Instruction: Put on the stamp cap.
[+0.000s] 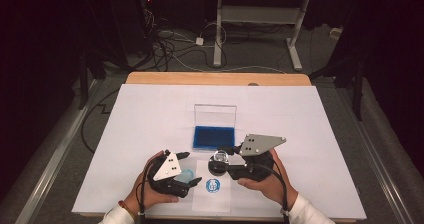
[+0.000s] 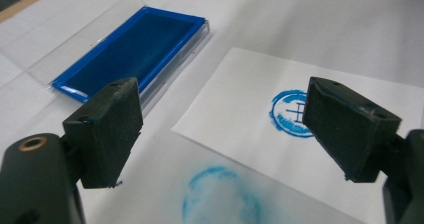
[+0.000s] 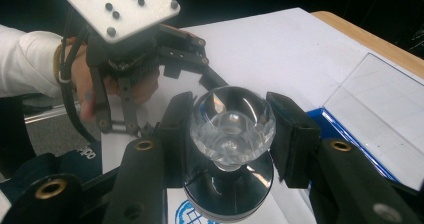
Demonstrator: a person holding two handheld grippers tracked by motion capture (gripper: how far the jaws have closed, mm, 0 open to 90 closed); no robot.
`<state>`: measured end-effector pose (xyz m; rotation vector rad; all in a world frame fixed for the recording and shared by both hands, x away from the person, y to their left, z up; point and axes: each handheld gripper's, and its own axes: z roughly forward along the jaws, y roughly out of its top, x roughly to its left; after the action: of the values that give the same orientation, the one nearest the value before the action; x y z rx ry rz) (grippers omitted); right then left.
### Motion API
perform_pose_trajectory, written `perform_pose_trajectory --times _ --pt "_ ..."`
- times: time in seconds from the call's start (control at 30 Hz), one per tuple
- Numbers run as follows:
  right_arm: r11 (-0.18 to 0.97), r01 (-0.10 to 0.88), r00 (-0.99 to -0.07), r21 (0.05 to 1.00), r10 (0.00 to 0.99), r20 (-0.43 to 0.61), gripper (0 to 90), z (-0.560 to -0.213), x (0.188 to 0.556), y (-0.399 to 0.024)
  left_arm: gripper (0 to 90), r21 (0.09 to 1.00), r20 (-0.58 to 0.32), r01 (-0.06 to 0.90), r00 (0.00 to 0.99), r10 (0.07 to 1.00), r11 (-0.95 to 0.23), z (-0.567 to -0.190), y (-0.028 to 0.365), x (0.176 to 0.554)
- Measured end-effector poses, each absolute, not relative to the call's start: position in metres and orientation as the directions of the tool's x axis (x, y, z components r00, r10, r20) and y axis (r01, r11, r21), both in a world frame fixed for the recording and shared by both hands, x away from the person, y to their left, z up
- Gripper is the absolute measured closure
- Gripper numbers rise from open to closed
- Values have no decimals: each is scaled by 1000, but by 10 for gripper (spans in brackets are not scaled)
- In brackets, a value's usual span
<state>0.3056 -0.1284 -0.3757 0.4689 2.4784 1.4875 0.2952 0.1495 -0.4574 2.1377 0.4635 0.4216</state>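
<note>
A round stamp with a clear faceted knob [image 3: 232, 124] and a dark base [image 3: 230, 196] stands on a small white paper slip [image 1: 213, 196], and my right gripper [image 3: 232, 129] is shut on the knob. In the high view that gripper [image 1: 221, 160] sits just right of centre near the front edge. A blue round stamp print [image 2: 290, 111] marks the slip. My left gripper [image 2: 225, 129] is open with nothing between its pads. It hovers over a translucent piece bearing a blue ring-shaped smear [image 2: 220, 199]. From above, the left gripper [image 1: 190, 168] is left of the stamp.
A blue ink pad [image 1: 214, 137] lies in a clear case at the table's centre, its lid [image 1: 215, 115] standing upright behind it. White paper [image 1: 150, 114] covers the wooden table. Cables and a desk frame lie on the floor beyond the far edge.
</note>
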Motion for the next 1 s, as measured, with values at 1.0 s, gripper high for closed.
perform_pose_trajectory --times 1.0 --pt "468 151 -897 871 435 -78 568 -370 316 -148 163 819 129 249 798 589 -517 -460 213 280"
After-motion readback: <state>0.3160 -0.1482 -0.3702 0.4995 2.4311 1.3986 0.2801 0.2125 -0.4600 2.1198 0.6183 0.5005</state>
